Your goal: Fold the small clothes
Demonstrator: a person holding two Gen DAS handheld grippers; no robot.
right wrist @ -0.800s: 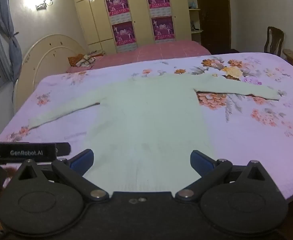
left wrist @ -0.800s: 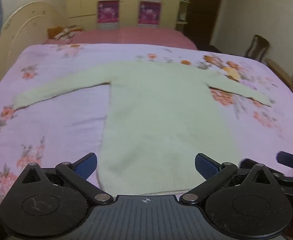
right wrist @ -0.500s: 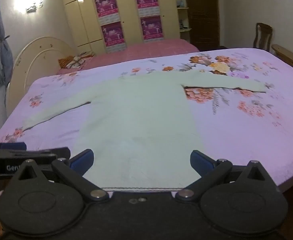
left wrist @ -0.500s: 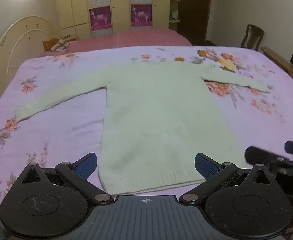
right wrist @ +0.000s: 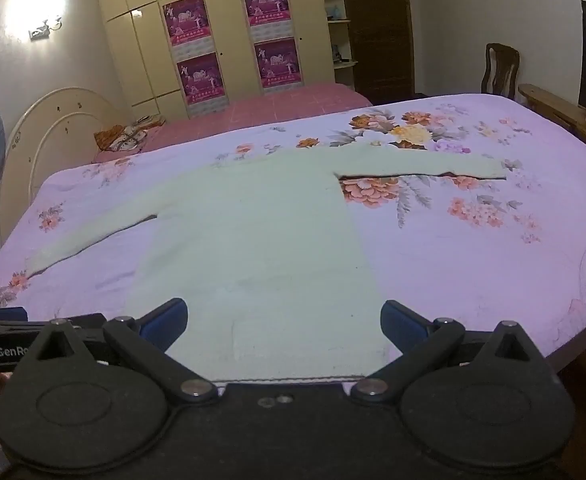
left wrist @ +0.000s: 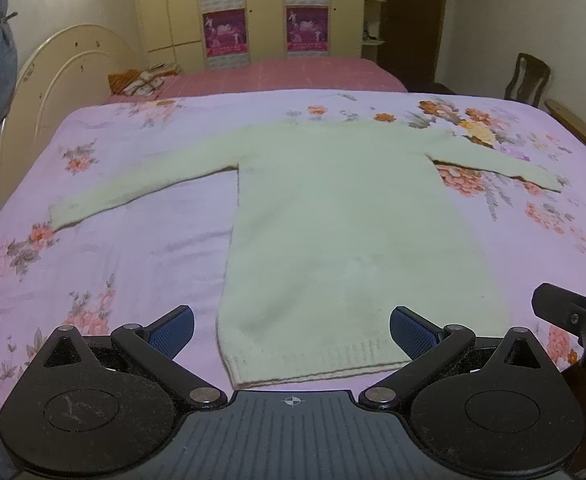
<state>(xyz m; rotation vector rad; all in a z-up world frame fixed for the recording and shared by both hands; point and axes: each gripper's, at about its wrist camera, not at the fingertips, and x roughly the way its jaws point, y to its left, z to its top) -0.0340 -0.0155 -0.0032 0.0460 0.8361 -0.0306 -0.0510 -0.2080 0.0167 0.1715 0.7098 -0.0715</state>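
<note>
A pale green sweater is lying flat on the bed, spread out on a purple floral sheet with both sleeves stretched out to the sides and the ribbed hem nearest the cameras. The left gripper hovers above the hem with its jaws spread wide and nothing in them, the blue pads not touching the knit. Same deal with the right gripper, wide apart and empty over the hem. Behind there's a second bed with a pink cover and cream wardrobes with magenta posters
</note>
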